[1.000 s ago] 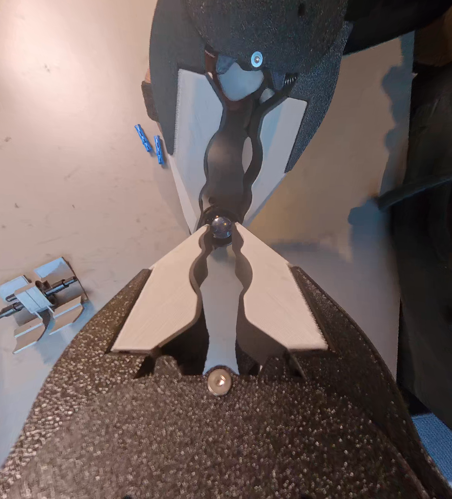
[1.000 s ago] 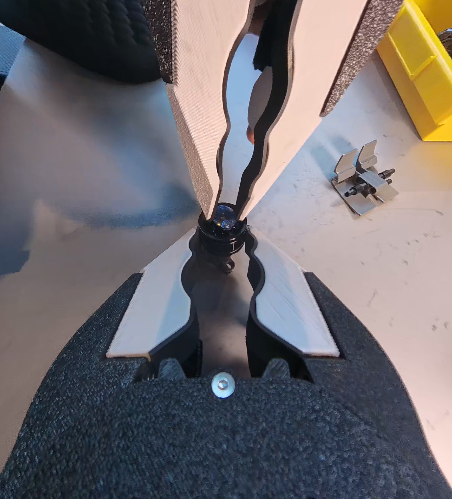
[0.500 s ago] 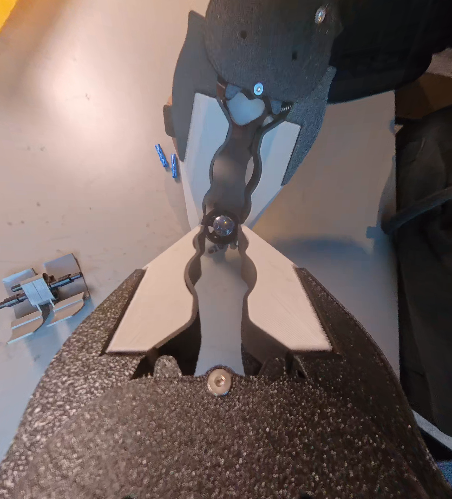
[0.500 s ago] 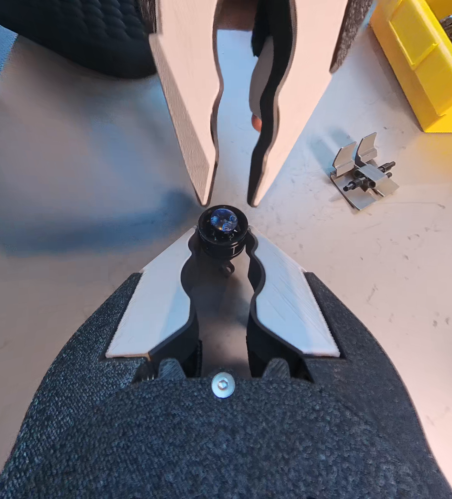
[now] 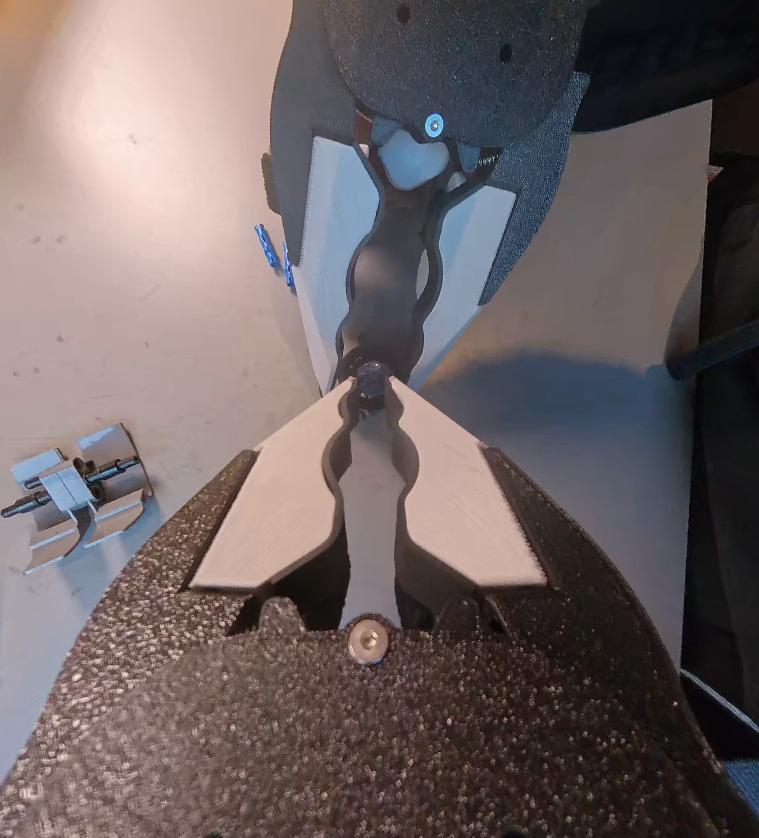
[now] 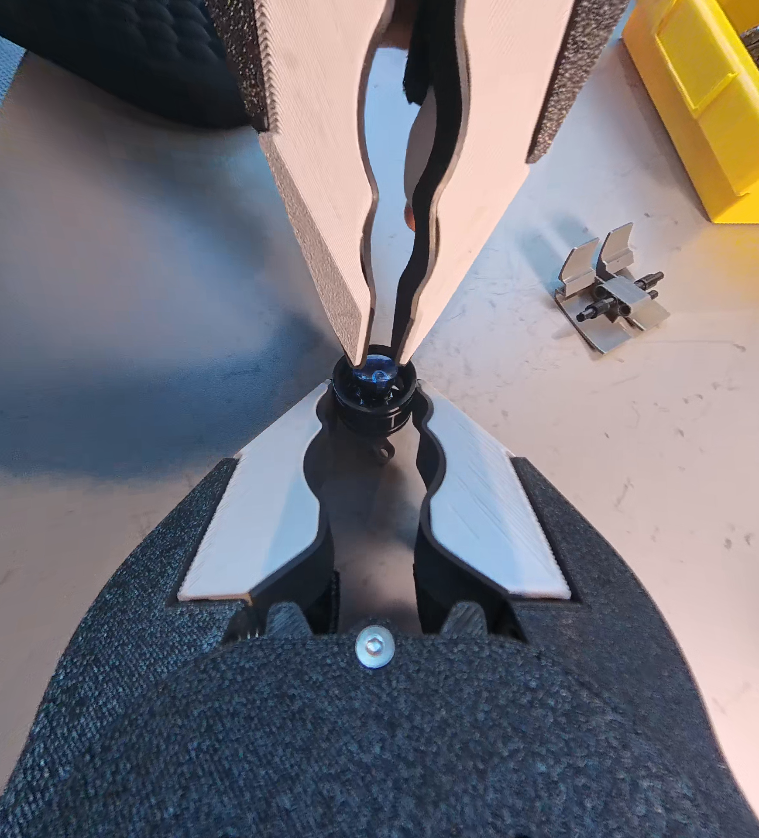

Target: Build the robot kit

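A small black lens module [image 6: 370, 408] with a glass dome on top is held over a pale table [image 6: 618, 476]. My right gripper [image 6: 372, 387] is shut on its black ring body. My left gripper [image 6: 379, 360] comes in from the far side, tip to tip with the right one. Its fingertips [image 6: 359, 358] pinch the glass dome. In the left wrist view the left gripper [image 5: 370, 382] is shut on the dome of the lens module [image 5: 370, 372]. The right gripper [image 5: 370, 358] points toward me just behind it. The lower part of the module is hidden there.
A folded metal bracket with black pins [image 6: 608, 290] lies on the table, also in the left wrist view [image 5: 78, 494]. Two small blue pins [image 5: 271, 251] lie beside the right gripper. A yellow bin [image 6: 708, 113] stands at the far right. Dark fabric [image 5: 754, 408] borders the table edge. Less than 4 cm separates the two grippers' tips.
Half a second ago the left gripper was open and drawn back from the lens module. It has come in again and shut on the dome. The right gripper kept its hold.
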### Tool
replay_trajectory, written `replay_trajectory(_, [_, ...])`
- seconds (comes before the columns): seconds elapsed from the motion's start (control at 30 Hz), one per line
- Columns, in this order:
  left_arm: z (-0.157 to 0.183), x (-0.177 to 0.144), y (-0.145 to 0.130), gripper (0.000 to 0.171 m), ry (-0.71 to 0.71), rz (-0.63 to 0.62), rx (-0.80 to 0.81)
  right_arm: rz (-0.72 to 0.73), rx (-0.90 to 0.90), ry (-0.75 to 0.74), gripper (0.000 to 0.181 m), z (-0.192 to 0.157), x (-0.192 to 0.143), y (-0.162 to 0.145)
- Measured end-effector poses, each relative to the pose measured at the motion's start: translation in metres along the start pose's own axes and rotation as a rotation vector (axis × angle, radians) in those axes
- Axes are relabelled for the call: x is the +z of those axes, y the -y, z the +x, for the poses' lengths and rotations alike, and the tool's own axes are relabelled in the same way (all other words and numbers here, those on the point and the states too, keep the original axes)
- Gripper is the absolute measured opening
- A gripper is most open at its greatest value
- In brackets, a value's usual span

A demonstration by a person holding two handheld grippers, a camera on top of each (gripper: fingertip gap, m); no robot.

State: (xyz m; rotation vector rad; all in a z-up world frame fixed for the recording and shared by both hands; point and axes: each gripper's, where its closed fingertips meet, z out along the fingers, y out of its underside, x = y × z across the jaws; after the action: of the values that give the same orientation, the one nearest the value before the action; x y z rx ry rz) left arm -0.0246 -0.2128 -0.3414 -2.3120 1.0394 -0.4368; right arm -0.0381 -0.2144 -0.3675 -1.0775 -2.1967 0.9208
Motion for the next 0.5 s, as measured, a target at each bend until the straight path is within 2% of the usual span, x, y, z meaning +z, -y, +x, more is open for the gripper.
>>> replay_trajectory(0.3, [-0.0015,0.0043,-0.0009,0.008,0.008,-0.236,0.05,-0.001,0.004,-0.002,0.032,0.0004,0.0002,-0.0005])
replay_trajectory(0.5, [-0.0014,0.0042,-0.0016,0.008,0.022,-0.251,0.082,-0.001,-0.001,-0.001,0.032,0.0002,0.0003,-0.001])
